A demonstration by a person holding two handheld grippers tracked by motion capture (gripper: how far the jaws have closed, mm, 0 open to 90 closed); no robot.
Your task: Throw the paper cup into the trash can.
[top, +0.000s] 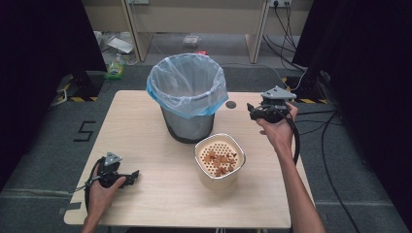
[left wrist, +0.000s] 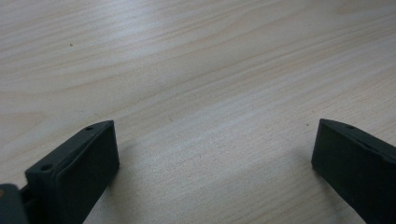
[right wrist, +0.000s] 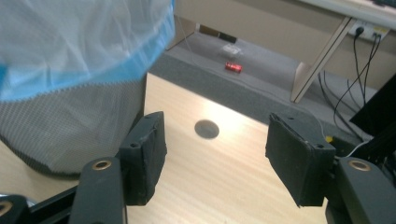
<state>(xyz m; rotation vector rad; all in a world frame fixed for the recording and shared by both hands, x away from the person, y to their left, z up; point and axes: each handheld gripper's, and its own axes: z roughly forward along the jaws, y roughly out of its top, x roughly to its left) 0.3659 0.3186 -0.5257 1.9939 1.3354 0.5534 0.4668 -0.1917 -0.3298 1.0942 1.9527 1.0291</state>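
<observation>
A mesh waste bin lined with a pale blue bag stands at the back middle of the wooden table. In front of it sits a cream pot whose perforated insert holds several brown scraps. My left gripper rests low at the table's front left, open, with bare wood between its jaws. My right gripper is held above the table right of the bin, open and empty. The bin fills the left of the right gripper view.
A dark round hole is set in the table behind the right gripper. Cables lie on the floor at the right. A small red object and clutter lie on the floor beyond the table.
</observation>
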